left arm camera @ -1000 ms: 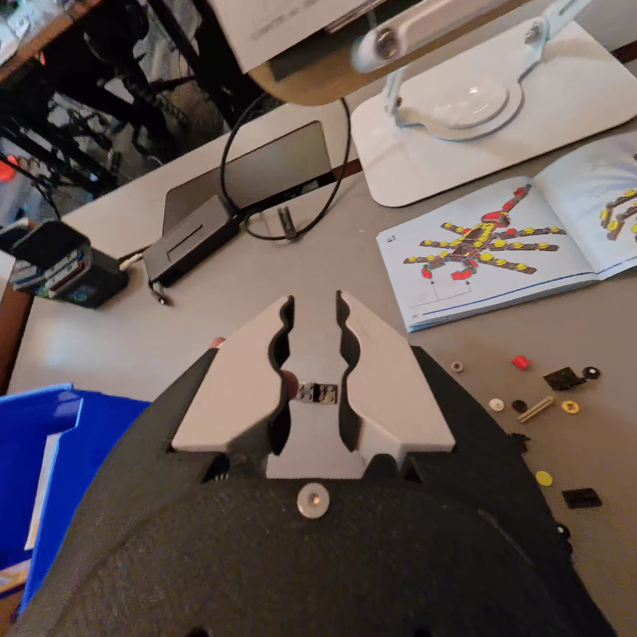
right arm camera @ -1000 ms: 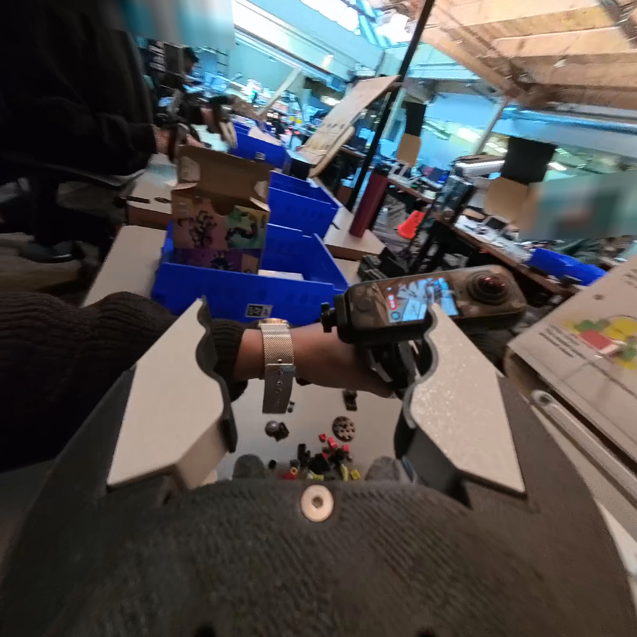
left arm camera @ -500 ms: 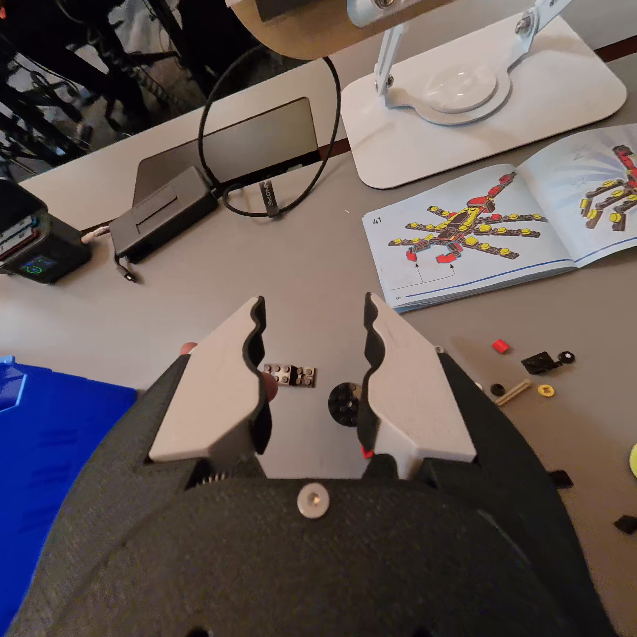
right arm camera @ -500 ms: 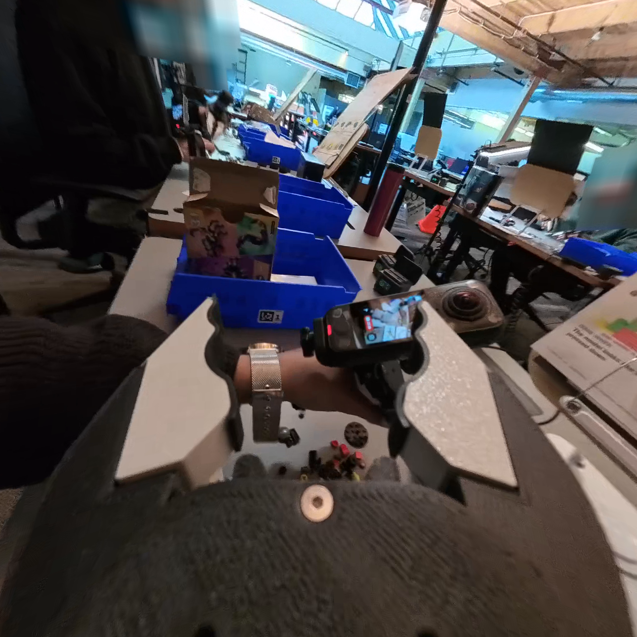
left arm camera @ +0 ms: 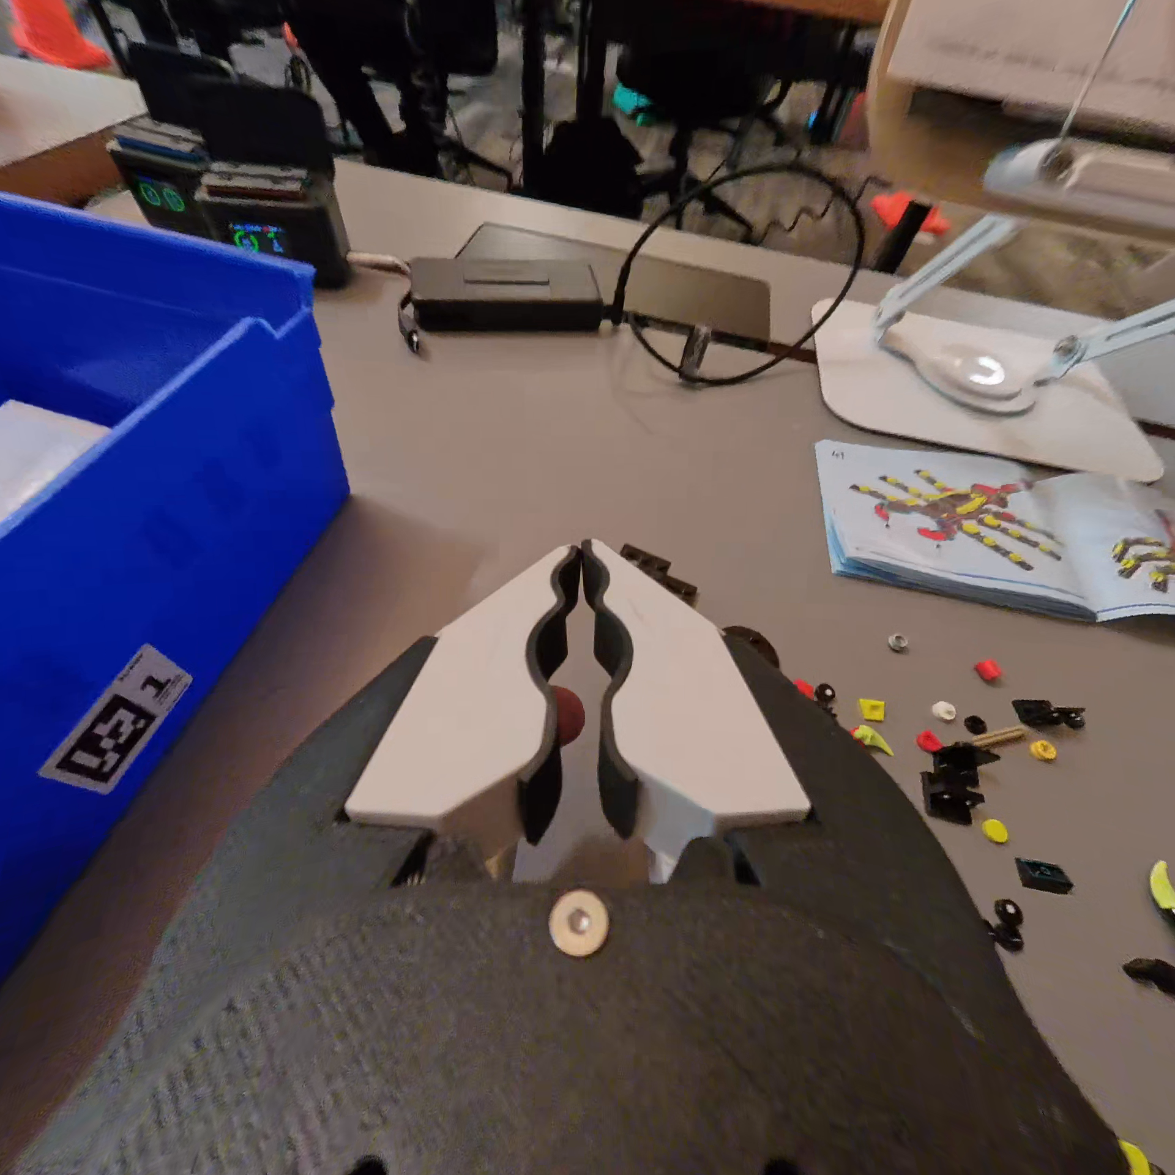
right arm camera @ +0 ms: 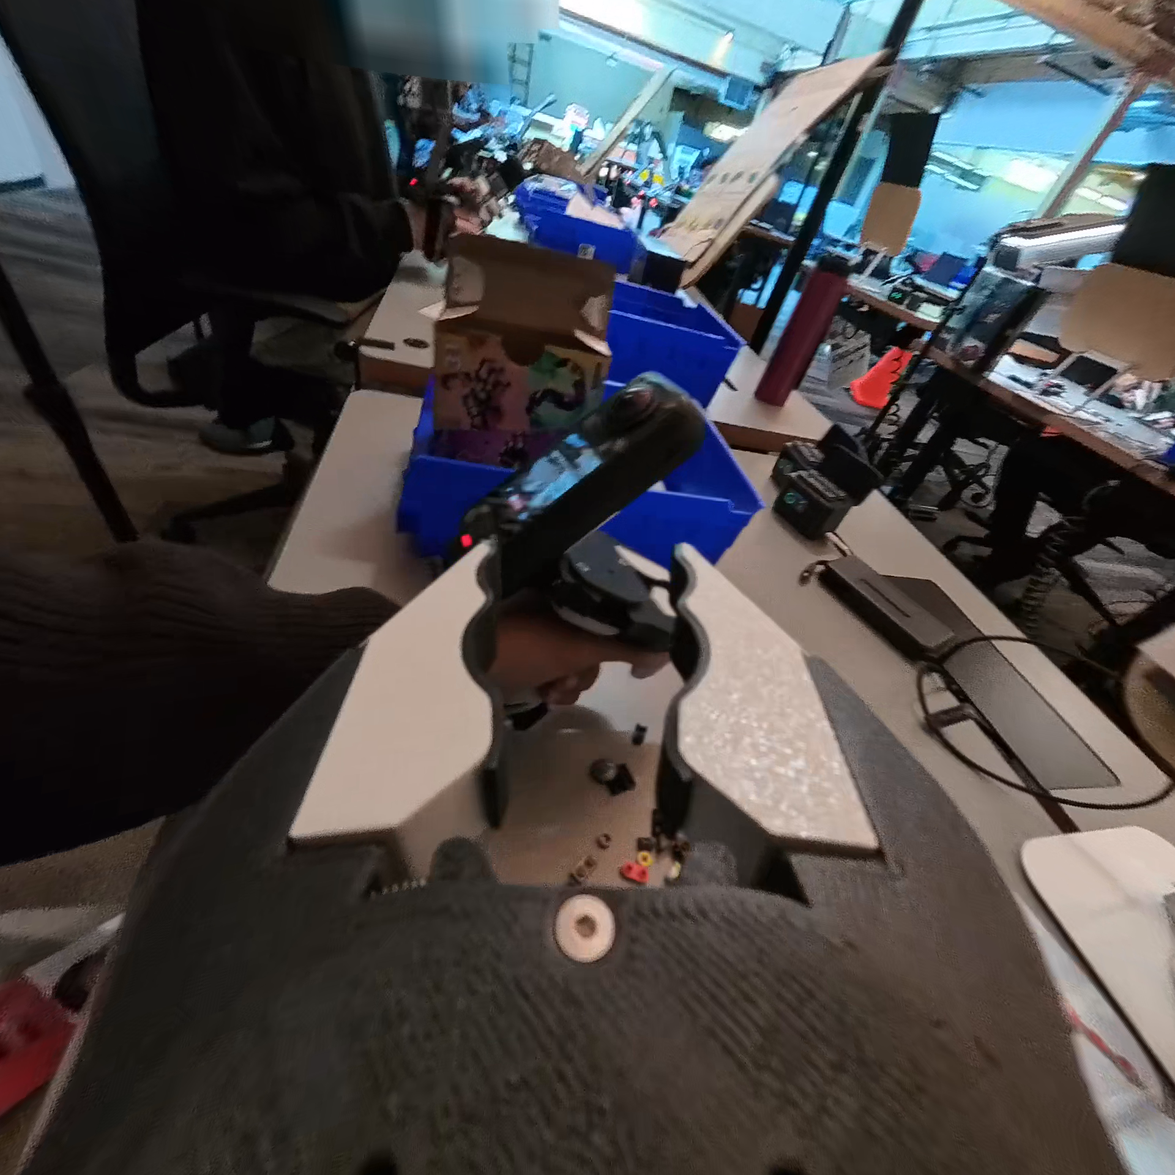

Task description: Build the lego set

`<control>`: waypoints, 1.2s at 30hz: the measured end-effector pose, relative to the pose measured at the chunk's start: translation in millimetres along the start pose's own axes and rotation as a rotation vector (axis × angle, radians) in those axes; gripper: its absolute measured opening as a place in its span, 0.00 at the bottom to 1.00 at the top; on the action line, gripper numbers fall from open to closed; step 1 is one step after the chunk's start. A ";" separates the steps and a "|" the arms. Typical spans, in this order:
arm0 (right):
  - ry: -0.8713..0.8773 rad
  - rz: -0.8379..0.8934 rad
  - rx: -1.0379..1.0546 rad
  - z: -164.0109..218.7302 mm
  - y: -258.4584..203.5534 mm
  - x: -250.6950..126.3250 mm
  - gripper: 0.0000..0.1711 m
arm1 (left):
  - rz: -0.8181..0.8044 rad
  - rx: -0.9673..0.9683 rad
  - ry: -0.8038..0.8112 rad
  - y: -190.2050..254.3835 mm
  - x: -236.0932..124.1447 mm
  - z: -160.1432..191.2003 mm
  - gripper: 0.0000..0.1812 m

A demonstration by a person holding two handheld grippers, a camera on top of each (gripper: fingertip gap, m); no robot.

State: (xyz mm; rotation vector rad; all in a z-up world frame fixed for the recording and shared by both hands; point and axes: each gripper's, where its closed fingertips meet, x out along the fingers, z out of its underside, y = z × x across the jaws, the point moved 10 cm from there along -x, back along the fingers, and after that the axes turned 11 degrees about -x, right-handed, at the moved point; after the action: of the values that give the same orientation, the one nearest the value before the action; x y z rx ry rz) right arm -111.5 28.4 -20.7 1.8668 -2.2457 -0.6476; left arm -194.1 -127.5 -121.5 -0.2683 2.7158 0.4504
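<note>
The black lego plate (left arm camera: 658, 575) is a flat studded piece, partly hidden, lying on the grey table (left arm camera: 540, 458) just past and right of the left tongs (left arm camera: 581, 561), not between them. Those tongs are pinched shut at the tips with nothing in them. More loose lego bits (left arm camera: 954, 744) in black, yellow and red sit scattered to the right, with the open instruction booklet (left arm camera: 966, 528) beyond. The right tongs (right arm camera: 582, 582) are spread wide, holding nothing. A blue bin (left arm camera: 146, 483) sits left.

Dim, warm indoor light; wide-angle bending at edges; motion blur throughout; bright bluish glare behind.
</note>
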 end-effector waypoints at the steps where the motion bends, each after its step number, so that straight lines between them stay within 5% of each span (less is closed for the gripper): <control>1: -0.008 -0.027 -0.014 -2.9 -8.4 2.3 0.28 | 0.025 -0.006 0.007 -0.8 -0.3 -0.8 0.00; 12: -0.090 -0.065 -0.292 -10.6 -49.8 9.9 0.32 | 0.019 0.297 -0.006 26.3 1.4 14.7 0.02; 16: -0.010 -0.139 -0.186 -17.2 -44.7 1.9 0.34 | 0.043 0.389 -0.130 29.4 -1.1 29.9 0.15; 27: 0.019 -0.239 -0.143 -15.8 -62.3 14.4 0.52 | -0.017 0.392 -0.169 -19.1 -43.3 43.3 0.23; 36: 0.111 -0.294 -0.112 -26.6 -67.7 15.0 0.47 | -0.050 0.306 -0.185 -37.5 -47.7 38.5 0.26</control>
State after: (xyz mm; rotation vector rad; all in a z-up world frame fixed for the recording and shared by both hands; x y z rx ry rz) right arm -43.7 -1.2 -27.4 2.1371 -1.8458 -0.6771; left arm -128.7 -143.3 -147.0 -0.1994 2.5427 0.0391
